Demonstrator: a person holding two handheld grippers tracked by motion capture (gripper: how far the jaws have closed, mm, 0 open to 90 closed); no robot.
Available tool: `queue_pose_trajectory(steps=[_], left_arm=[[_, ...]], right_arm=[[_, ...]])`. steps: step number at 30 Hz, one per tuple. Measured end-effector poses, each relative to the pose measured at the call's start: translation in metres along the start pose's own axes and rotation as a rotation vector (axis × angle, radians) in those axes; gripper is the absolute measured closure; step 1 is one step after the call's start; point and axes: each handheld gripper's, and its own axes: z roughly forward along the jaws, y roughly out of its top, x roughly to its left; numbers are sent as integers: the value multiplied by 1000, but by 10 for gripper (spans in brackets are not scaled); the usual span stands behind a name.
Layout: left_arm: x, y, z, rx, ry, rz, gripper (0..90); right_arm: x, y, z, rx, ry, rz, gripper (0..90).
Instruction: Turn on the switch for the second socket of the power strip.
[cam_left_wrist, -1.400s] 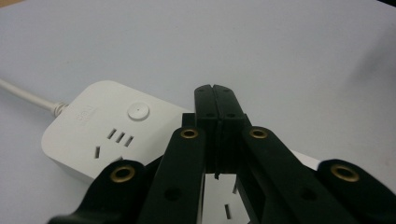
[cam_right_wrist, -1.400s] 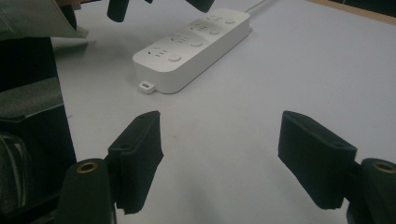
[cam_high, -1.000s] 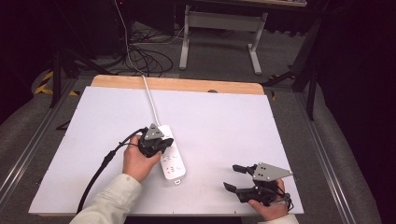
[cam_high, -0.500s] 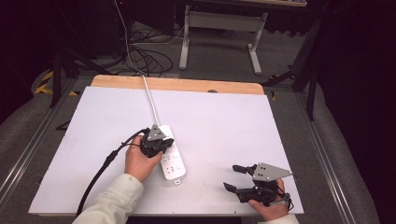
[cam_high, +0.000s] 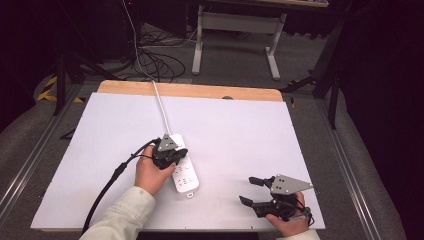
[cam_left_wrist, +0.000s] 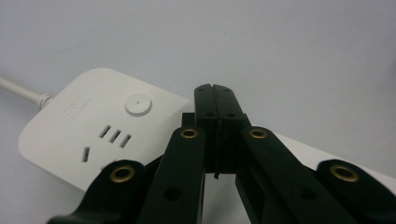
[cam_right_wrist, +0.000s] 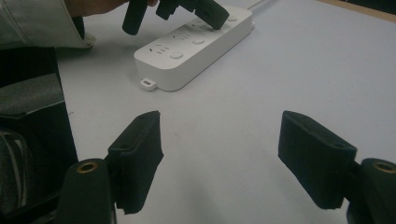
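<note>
A white power strip (cam_high: 186, 176) lies on the white tabletop (cam_high: 240, 130), its white cord (cam_high: 161, 107) running off the far edge. My left gripper (cam_high: 173, 156) is shut, its jaws pressed together with nothing between them. In the left gripper view the joined tips (cam_left_wrist: 215, 92) sit over the strip (cam_left_wrist: 88, 126), just right of a round button (cam_left_wrist: 138, 103). Whether they touch it I cannot tell. My right gripper (cam_high: 248, 190) rests open near the front right, well apart from the strip. Its open jaws (cam_right_wrist: 219, 158) face the strip (cam_right_wrist: 196, 46) and the left gripper (cam_right_wrist: 205, 11).
A wooden strip (cam_high: 200, 91) borders the table's far edge. A black cable (cam_high: 107, 187) trails from the left gripper toward the front left. Behind the table are a metal stand (cam_high: 235, 25) and loose cables (cam_high: 160, 57) on the floor.
</note>
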Motion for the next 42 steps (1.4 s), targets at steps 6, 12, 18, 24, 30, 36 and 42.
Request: queue_pose_trajectory(steps=[6,12,18,24,30,36,42], left_arm=[[2,0,-1,3,7,-2,900],[1,0,-1,13,18,6,899],[0,0,0,16,19,-13,900],[-3,0,0,21,34,-15,900],[-3,-1,1,17,35,-18,900],[-1,-2,1,13,24,-41,900],[-1,-1,1,20,29,-40,900]], right_arm=[[0,0,1,1,2,-1,304],[0,0,1,1,2,1,304],[1,0,1,3,2,-2,304],[1,0,1,4,3,-3,304],[1,0,2,7,4,-2,304],[1,0,2,10,3,-3,304],[1,0,2,11,3,-4,304]])
